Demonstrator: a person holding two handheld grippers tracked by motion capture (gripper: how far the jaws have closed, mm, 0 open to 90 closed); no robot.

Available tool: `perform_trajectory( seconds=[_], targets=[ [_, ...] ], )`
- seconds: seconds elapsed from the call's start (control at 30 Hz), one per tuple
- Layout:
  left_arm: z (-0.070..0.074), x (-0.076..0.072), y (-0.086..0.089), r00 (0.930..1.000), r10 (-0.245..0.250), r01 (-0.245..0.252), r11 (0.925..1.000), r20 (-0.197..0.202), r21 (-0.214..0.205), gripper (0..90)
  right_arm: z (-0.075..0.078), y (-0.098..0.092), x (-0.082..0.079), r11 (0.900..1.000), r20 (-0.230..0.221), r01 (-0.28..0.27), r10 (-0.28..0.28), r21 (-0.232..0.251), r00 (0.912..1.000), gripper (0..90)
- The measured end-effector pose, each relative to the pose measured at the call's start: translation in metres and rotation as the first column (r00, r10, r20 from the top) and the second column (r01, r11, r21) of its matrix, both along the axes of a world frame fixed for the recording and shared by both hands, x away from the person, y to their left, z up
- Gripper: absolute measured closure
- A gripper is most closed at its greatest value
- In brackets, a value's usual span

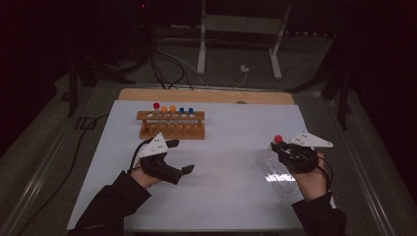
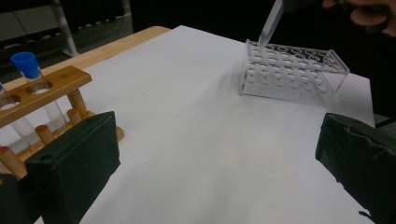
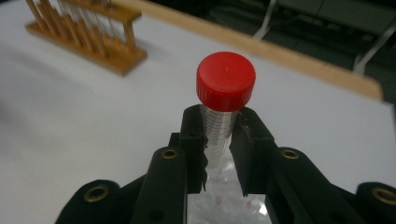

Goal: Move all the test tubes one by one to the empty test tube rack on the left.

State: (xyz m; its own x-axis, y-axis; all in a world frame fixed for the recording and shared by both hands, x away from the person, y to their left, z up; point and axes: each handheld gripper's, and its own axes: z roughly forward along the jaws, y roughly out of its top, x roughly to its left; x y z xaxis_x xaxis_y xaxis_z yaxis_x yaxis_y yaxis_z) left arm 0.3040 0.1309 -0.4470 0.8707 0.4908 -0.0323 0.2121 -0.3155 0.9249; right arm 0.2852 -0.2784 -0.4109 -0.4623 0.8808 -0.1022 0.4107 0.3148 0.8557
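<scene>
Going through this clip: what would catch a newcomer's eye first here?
The red-capped tube clamped in the right gripper, just above the clear plastic rack at the table's right side. Next, the wooden rack of capped tubes near the far edge of the white table, with the left gripper open in front of it.

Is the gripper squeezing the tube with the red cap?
Touching. In the right gripper view, the right gripper has both black jaws pressed against the sides of the red-capped tube, just under the cap.
</scene>
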Motion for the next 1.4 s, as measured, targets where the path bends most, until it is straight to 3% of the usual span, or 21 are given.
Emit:
perform_trajectory(
  seconds=[0.13, 0.23, 0.47, 0.83, 1.0, 1.1, 1.27, 1.4],
  targets=[
    [0.004, -0.001, -0.003, 0.9999, -0.017, 0.017, 0.9999, 0.000, -0.003, 0.5, 0.017, 0.002, -0.010, 0.9997, 0.052, -0.020, 0.019, 0.017, 0.9985, 75.2],
    [0.007, -0.002, -0.006, 0.9993, -0.037, 0.037, 0.9993, -0.005, -0.007, 0.5, 0.023, 0.011, -0.016, 0.9982, 0.064, -0.057, 0.055, 0.021, 0.9964, 75.2],
    [0.018, 0.000, -0.018, 0.9948, -0.102, 0.101, 0.9945, -0.002, -0.025, 0.6, 0.008, 0.045, -0.018, 0.9842, 0.010, -0.177, 0.176, 0.010, 0.9843, 75.2],
    [0.033, 0.002, -0.047, 0.9823, -0.187, 0.187, 0.9817, -0.003, -0.033, 1.5, -0.015, 0.086, -0.022, 0.9475, -0.067, -0.320, 0.319, 0.001, 0.9454, 75.2],
    [0.037, 0.002, -0.063, 0.9746, -0.224, 0.224, 0.9741, 0.004, -0.032, 8.4, -0.020, 0.099, -0.024, 0.9318, -0.089, -0.363, 0.362, 0.006, 0.9279, 75.2],
    [0.037, 0.002, -0.072, 0.9701, -0.242, 0.243, 0.9698, 0.007, -0.026, 17.9, -0.023, 0.104, -0.025, 0.9247, -0.095, -0.381, 0.379, 0.003, 0.9205, 75.2],
    [0.034, 0.003, -0.083, 0.9642, -0.265, 0.265, 0.9640, 0.007, -0.019, 35.2, -0.022, 0.106, -0.025, 0.9207, -0.096, -0.390, 0.389, 0.013, 0.9161, 75.2],
    [0.031, 0.003, -0.089, 0.9636, -0.267, 0.267, 0.9636, 0.007, -0.011, 47.3, -0.021, 0.107, -0.026, 0.9199, -0.097, -0.392, 0.391, 0.016, 0.9151, 75.2]
  ],
)
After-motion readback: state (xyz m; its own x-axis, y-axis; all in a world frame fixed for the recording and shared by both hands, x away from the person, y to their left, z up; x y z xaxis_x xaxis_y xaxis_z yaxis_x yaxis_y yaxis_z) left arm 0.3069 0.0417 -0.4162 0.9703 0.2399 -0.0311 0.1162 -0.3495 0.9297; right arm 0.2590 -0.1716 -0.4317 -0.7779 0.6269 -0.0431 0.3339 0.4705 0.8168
